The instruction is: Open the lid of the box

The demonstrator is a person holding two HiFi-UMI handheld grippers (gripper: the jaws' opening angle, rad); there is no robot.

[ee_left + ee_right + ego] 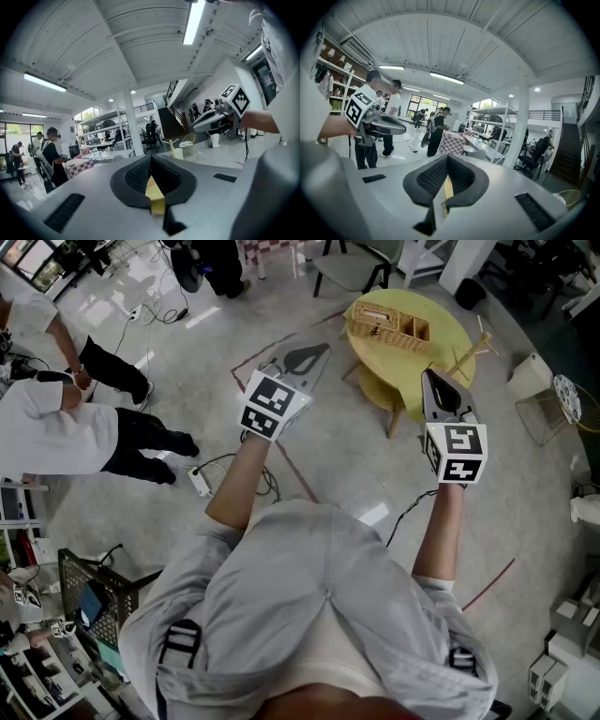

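Note:
The box is a wicker basket-like case [387, 324] lying on a round yellow table [448, 326] ahead of me, its lid down. Both grippers are held up in the air, short of the table and touching nothing. My left gripper [317, 351] points towards the table's left side, jaws together and empty. My right gripper [429, 375] hovers over the table's near edge, also shut and empty. In the left gripper view the closed pads [140, 174] fill the bottom and the right gripper [213, 117] shows beyond them. The right gripper view shows its closed pads [461, 176] and the left gripper [379, 124].
A small wooden stand [466, 357] stands at the table's right edge. Two people [56, 427] stand at the left, with cables and a power strip [200, 482] on the floor. A black crate [94, 596] is at lower left, a wire chair [553, 409] at the right.

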